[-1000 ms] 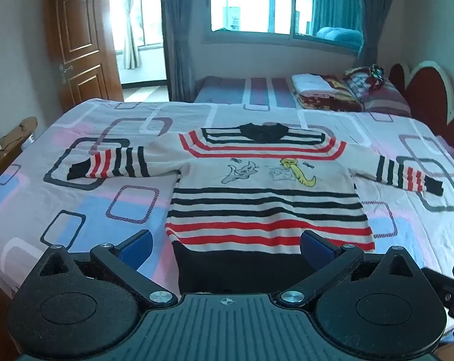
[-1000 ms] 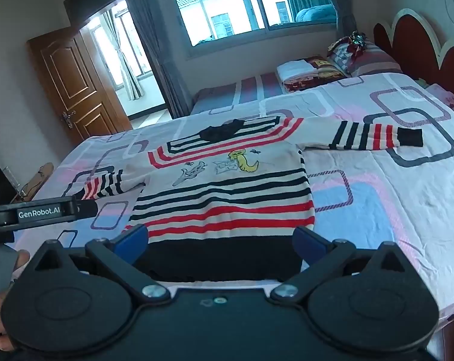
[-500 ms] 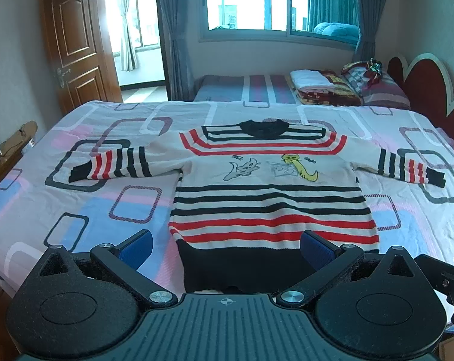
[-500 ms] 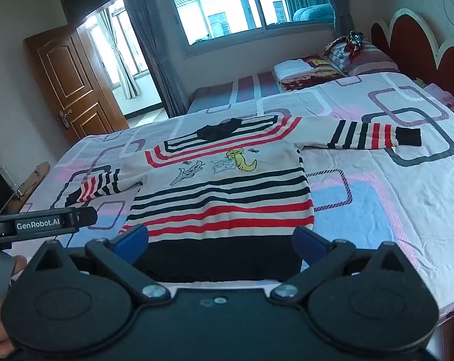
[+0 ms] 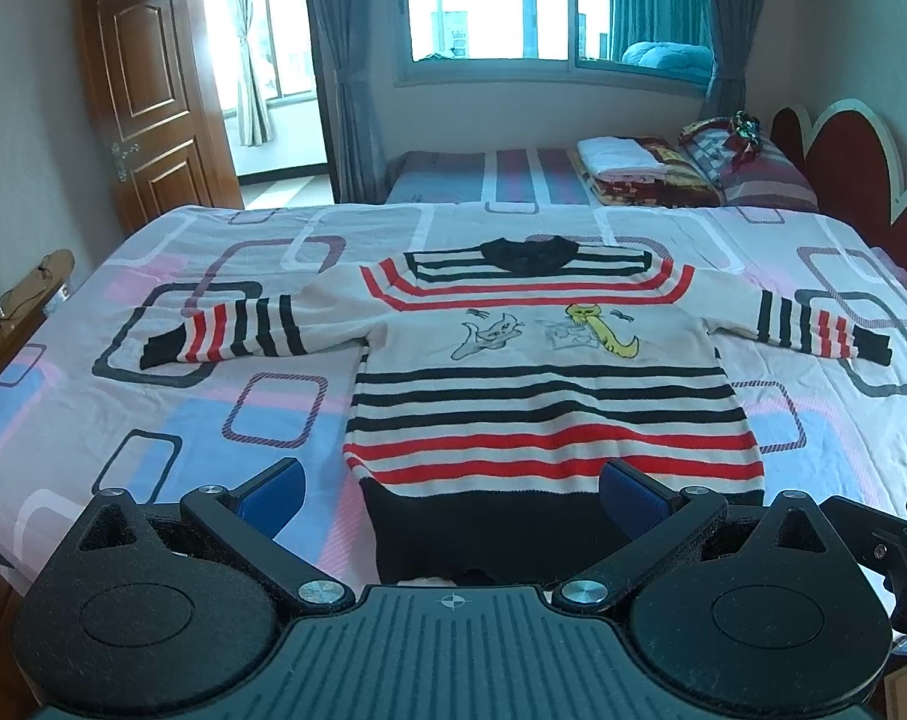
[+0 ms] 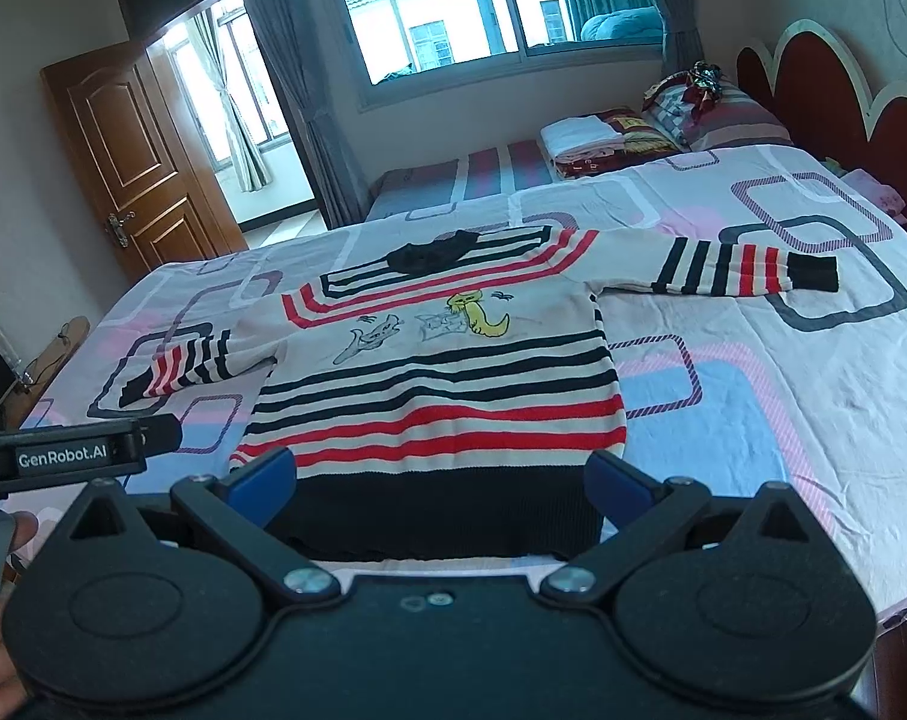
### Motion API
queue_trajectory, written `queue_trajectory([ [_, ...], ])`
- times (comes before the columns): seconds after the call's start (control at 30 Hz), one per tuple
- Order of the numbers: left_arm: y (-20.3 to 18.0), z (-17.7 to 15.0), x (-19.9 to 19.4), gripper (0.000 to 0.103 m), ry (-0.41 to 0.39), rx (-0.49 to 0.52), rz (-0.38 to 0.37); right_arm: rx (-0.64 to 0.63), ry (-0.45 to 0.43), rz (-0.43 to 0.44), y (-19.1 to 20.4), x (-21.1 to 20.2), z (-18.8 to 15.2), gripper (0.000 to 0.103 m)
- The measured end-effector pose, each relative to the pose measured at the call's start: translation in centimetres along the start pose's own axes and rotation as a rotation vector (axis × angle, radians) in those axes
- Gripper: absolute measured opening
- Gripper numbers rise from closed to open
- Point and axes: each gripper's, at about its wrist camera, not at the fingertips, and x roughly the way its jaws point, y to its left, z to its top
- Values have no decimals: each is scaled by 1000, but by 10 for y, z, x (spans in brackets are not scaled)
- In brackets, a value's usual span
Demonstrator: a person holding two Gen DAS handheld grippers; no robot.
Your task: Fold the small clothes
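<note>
Striped child's sweater (image 5: 543, 384) lies flat, front up, on the patterned bedsheet (image 5: 153, 372), sleeves spread toward 9 and 3 o'clock, black hem nearest. Left gripper (image 5: 453, 492) and right gripper (image 6: 447, 480) both gape wide, empty, above the hem.

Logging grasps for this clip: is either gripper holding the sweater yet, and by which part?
Nothing is held. The left gripper and right gripper are both open above the sweater, near its black hem.
</note>
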Motion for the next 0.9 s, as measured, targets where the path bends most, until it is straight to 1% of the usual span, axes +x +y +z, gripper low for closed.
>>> queue_trajectory([
  [0.57, 1, -2, 1, 103, 4, 7, -4, -1, -1, -18, -1, 4, 2, 102],
  [0.73, -4, -3, 4, 103, 5, 11, -4, -2, 3, -27, -1, 6, 2, 102],
  [0.9, -4, -4, 7, 103, 18, 9, -5, -3, 9, -29, -1, 7, 3, 102],
])
